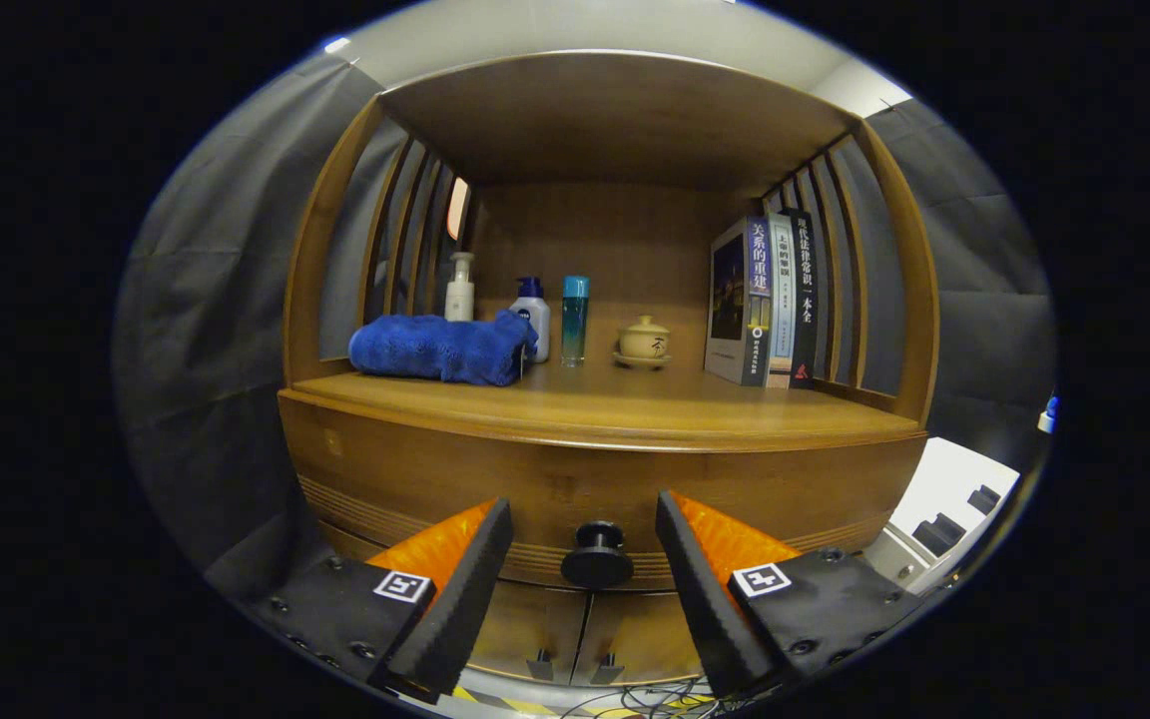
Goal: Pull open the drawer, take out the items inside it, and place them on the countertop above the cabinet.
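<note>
Gripper (583,544) fingers spread, flanking the round drawer knob (596,555) without contact. Drawer (595,489) closed; blue towel (440,348) lies on bench (615,404).

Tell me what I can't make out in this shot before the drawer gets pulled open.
- Drawer contents, gripper view: hidden behind its closed front; the hand-held gripper is open, its fingers either side of the knob.
- Cabinet doors below: mostly covered by the fingers.
- White bottle base: hidden behind the blue towel.
- White device beside the cabinet: cut off, unidentifiable.
</note>
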A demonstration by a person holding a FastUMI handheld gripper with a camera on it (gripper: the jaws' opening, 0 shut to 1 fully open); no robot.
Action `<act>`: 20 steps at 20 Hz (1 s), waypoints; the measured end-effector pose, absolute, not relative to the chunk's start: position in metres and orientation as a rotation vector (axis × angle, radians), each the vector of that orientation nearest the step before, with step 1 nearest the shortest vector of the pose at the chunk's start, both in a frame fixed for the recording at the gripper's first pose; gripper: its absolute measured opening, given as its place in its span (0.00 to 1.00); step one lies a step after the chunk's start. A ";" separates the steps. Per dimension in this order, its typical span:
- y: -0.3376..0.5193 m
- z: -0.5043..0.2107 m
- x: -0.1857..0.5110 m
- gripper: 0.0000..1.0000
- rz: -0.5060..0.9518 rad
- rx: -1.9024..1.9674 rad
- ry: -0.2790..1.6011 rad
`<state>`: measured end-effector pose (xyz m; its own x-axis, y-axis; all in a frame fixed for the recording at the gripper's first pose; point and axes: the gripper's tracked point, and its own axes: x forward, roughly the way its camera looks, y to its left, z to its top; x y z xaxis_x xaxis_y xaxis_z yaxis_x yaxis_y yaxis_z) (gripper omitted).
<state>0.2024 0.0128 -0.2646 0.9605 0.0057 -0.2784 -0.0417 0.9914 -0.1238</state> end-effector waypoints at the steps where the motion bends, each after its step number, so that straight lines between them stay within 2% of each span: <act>1: 0.012 -0.271 0.207 0.91 0.016 -0.141 0.283; 11: 0.002 -0.287 0.220 0.53 -0.047 -0.147 0.250; 17: 0.001 -0.290 0.221 0.53 -0.039 -0.105 0.243; 20: 0.000 -0.291 0.220 0.47 -0.054 -0.118 0.246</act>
<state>0.2202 0.0004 -0.2915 0.9685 -0.0676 -0.2396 0.0388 0.9917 -0.1227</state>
